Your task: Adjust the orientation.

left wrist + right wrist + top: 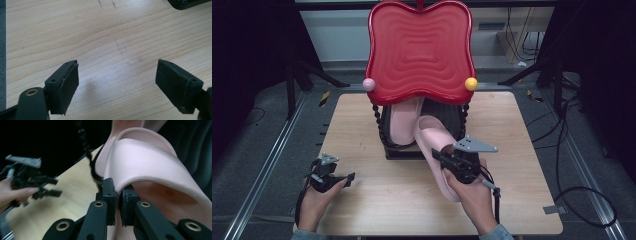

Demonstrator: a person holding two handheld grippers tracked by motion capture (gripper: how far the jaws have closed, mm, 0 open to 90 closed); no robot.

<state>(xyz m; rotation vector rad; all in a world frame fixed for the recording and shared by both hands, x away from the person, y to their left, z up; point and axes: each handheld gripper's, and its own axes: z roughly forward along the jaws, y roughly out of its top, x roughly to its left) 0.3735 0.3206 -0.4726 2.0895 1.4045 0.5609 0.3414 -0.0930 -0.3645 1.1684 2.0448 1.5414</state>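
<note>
Right hand-held gripper [117, 195] pinching pink slipper [432, 142] beside black rack [404, 150], left hand-held gripper [116, 86] spread above table [377, 200]

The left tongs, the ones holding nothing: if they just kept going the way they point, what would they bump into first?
Probably the bare wooden table. The left tongs stand open and angle down toward it, with nothing between. A black base sits farther off, to the side of that line.
</note>
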